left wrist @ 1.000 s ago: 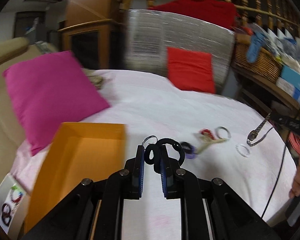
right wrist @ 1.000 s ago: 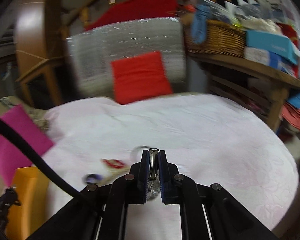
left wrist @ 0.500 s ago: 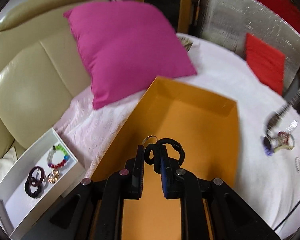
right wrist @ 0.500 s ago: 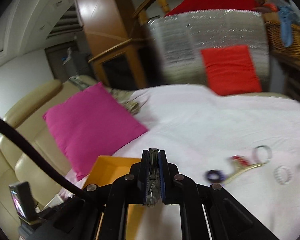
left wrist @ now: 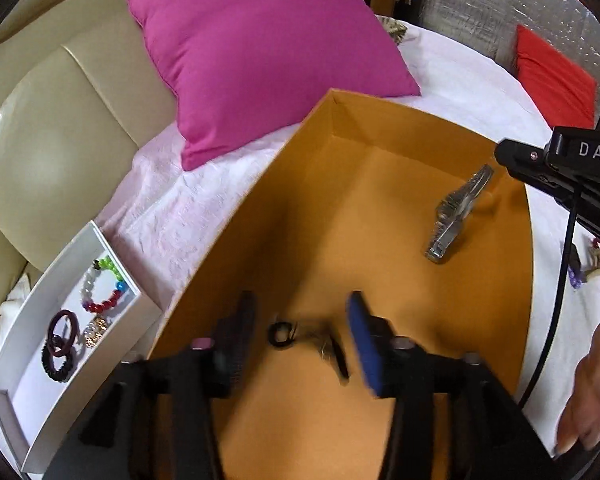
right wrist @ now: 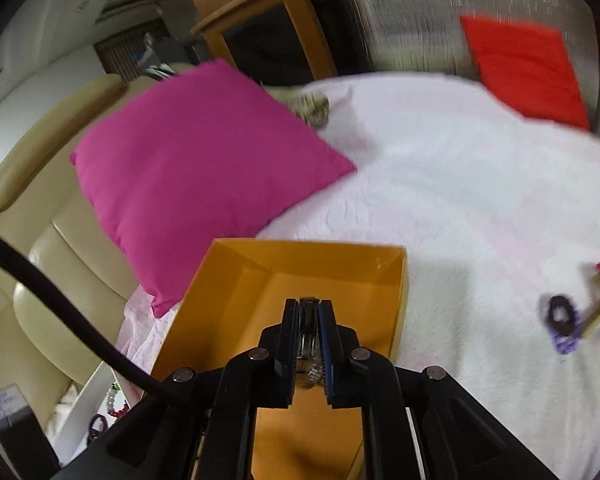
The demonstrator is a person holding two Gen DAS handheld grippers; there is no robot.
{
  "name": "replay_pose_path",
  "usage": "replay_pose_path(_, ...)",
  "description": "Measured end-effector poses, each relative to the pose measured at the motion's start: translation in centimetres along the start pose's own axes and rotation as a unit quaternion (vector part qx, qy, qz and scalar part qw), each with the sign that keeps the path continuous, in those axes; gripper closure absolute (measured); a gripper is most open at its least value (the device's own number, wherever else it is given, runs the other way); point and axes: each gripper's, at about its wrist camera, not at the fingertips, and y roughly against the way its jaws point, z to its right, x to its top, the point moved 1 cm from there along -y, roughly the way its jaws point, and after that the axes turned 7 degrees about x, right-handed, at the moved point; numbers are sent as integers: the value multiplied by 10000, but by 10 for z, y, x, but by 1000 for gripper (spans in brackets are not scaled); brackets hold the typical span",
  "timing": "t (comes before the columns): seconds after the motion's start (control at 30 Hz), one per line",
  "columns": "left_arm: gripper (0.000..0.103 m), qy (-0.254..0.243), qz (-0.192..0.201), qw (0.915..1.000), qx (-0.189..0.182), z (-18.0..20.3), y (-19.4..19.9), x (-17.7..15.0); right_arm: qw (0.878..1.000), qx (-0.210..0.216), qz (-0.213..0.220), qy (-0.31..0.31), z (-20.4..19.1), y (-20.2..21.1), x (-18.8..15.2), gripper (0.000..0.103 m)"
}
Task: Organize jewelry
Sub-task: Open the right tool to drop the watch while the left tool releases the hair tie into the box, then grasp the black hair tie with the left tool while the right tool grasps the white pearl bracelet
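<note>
Over the orange box (left wrist: 380,240), L gripper (left wrist: 300,328) stands released, jaws wide apart, w/ black hair ties (left wrist: 282,334) blurred between them above the box floor. R gripper (right wrist: 309,336) is clenched on a metal watch (left wrist: 458,210), hanging inside the box's far-right part. White tray (left wrist: 20,360) w/ bracelets sits just left of the box.
</note>
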Motion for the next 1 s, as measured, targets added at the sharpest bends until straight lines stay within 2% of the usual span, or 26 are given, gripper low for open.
replay_pose_path(0.03,48,-6,80,9999,76,0,2,0,10000,12,-66,-69,6,-3,3,86)
replay_pose_path(0.1,43,4,204,9996,170,2,4,2,9996,124,-95,-241,18,1,5,85)
replay_pose_path(0.17,43,53,296,9994,189,5,6,4,9988,354,42,-333,29,17,8,84)
replay_pose_path(0.2,43,58,383,9991,200,8,8,5,9988,365,111,-317,33,26,9,79)
replay_pose_path(0.33,43,-44,1063,9939,292,27,34,8,9979,339,408,-380,62,71,7,72)
replay_pose_path(0.43,39,-183,1563,9873,224,49,56,6,9962,204,606,-597,106,115,-3,68)
replay_pose_path(0.53,37,-360,1807,9829,61,73,69,3,9925,-10,852,-881,149,156,-13,63)
replay_pose_path(0.67,37,-616,1912,9795,-141,107,78,0,9807,-337,1311,-1414,217,220,-31,60)
replay_pose_path(0.8,37,-913,1909,9769,-306,147,83,-6,9655,-340,1624,-2008,272,257,-47,60)
replay_pose_path(0.9,37,-1194,1910,9737,-334,174,83,-11,9552,-284,1770,-2355,304,264,-62,60)
replay_pose_path(1.0,37,-1399,1886,9711,-427,198,82,-15,9461,-103,1614,-2806,330,262,-70,61)
